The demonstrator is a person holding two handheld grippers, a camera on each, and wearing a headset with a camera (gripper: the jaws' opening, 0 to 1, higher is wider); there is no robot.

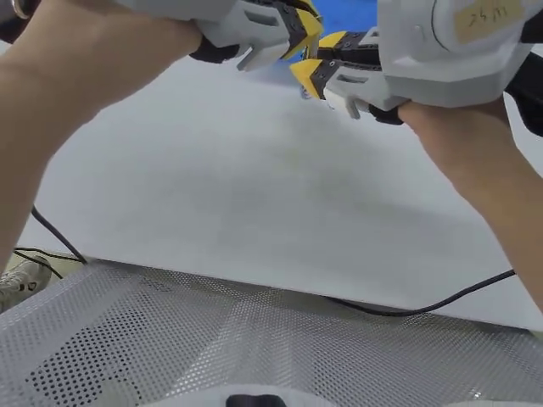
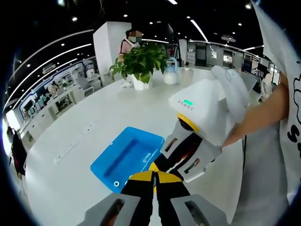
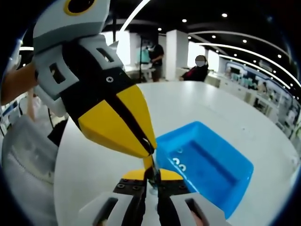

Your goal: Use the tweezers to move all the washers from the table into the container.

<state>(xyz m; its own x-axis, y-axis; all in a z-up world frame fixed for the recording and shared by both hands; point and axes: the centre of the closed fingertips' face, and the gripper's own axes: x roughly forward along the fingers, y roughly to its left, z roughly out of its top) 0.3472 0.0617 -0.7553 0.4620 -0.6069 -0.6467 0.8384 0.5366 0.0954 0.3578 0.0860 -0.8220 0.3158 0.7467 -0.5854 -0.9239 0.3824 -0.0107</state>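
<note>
The blue container (image 1: 349, 15) lies at the table's far edge, and also in the left gripper view (image 2: 123, 157) and the right gripper view (image 3: 211, 172). Pale washers (image 3: 179, 163) rest on its floor, one near a corner (image 2: 116, 183). Just in front of it my two grippers meet tip to tip above the table. My left gripper (image 1: 310, 30) (image 2: 154, 177) has its yellow jaws pressed together. My right gripper (image 1: 310, 78) (image 3: 151, 176) is shut on a thin metal piece, apparently the tweezers (image 3: 152, 184), right under the left gripper's tip (image 3: 148, 145).
The white table (image 1: 254, 195) stretches toward me, with a black cable (image 1: 441, 303) along its near edge and a perforated grey surface (image 1: 170, 339) below. A potted plant (image 2: 140, 60) stands far back on the table. People stand in the background.
</note>
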